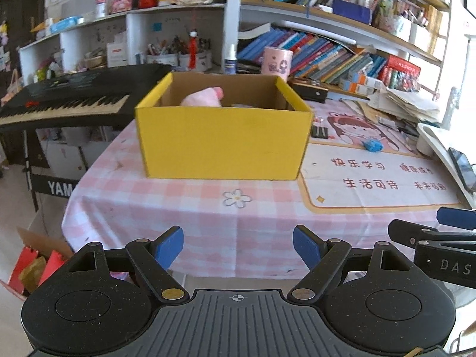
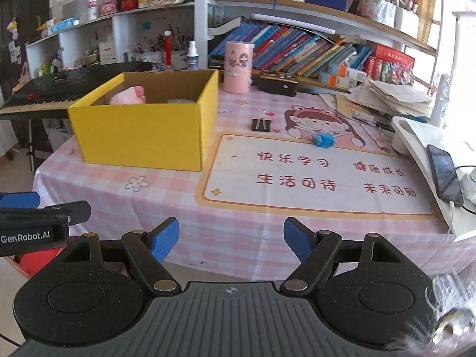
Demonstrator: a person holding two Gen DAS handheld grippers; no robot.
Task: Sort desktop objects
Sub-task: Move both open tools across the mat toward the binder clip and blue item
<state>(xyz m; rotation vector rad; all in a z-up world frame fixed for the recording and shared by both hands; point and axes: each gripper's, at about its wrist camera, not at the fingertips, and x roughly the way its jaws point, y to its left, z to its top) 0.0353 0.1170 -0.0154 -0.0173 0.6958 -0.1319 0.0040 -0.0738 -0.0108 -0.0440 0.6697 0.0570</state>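
- left gripper [image 1: 238, 248]: blue pads spread wide, nothing between them, hanging over the near edge of the table [image 1: 184, 208]
- right gripper [image 2: 231, 239]: also spread, empty, over the same near edge; the two sit side by side, each showing at the edge of the other's view
- both point down and forward at the table, so this looks like an approach with no pick chosen yet
- yellow box [image 1: 223, 142]: straight ahead of the left gripper, ahead and to the left of the right one; open top, probably the bin for sorted items
- pink soft toy [image 2: 128, 95] already lies inside the box, with a pale object beside it that I can't identify
- blue small object [image 2: 322, 140]: loose on the printed mat [image 2: 312, 199], ahead and slightly right of the right gripper, well apart from the box; likely a next pick, closer to the right side
- black clip-like item [image 2: 261, 125]: farther ahead of the right gripper, between box and blue object, flat on the cloth
- pink cylinder holder [image 2: 239, 67]: upright behind the box's right corner, far from both grippers
- phone [image 2: 444, 175]: on a white stand at far right, plugged in via cable, probably not for sorting
- keyboard piano [image 1: 68, 98]: left of the box, off the table
- shelves of books behind, out of reach for now
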